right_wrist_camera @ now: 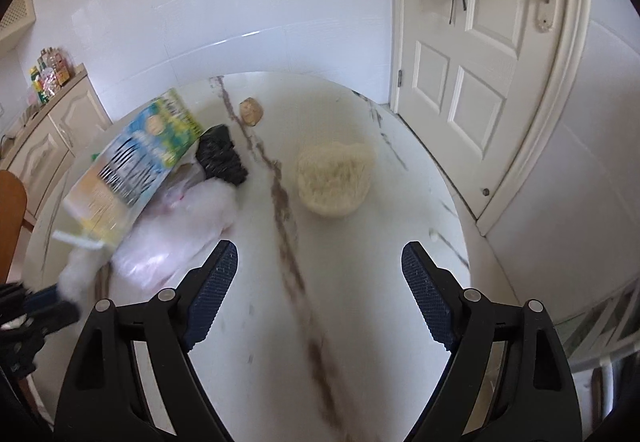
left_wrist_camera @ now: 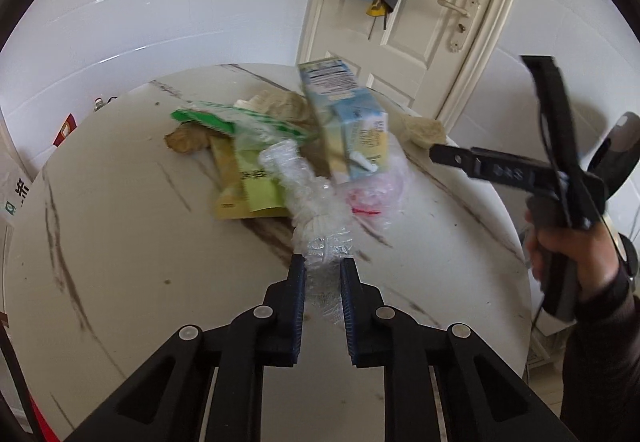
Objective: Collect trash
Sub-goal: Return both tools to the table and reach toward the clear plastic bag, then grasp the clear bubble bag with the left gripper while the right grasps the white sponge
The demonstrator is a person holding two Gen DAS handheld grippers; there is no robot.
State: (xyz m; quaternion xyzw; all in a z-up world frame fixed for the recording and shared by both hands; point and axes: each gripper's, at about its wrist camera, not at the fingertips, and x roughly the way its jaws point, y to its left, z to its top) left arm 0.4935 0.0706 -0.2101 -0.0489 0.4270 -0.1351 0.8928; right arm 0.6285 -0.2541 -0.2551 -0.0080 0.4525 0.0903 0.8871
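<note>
Two grippers worked over a round marble table (left_wrist_camera: 100,242) strewn with trash. At the bottom centre of the left wrist view, the left gripper (left_wrist_camera: 322,270) had its blue-padded jaws pinched on the near end of a crumpled clear wrap (left_wrist_camera: 312,210), which ran up and away toward the heap in the middle of the frame. That heap held a milk carton (left_wrist_camera: 344,122) standing tilted, a green-and-white bag (left_wrist_camera: 236,122) to its left, a yellow-green packet (left_wrist_camera: 248,186) lying flat below the bag, and a thin clear bag (left_wrist_camera: 376,186) with pink print to the right of the wrap. A brownish crumpled lump (left_wrist_camera: 188,140) lay at the heap's left edge.

At the right edge of that view a hand (left_wrist_camera: 576,254) held the right gripper (right_wrist_camera: 320,270), blurred. In the right wrist view its jaws were spread wide above bare tabletop, gripping nothing. A pale crumpled wad (right_wrist_camera: 334,180) sat alone near the centre of that frame, apart from the heap, with a small tan scrap (right_wrist_camera: 251,112) further up. A black bag (right_wrist_camera: 222,156) lay beside the carton at left. A white door (right_wrist_camera: 480,62) filled the upper right.
</note>
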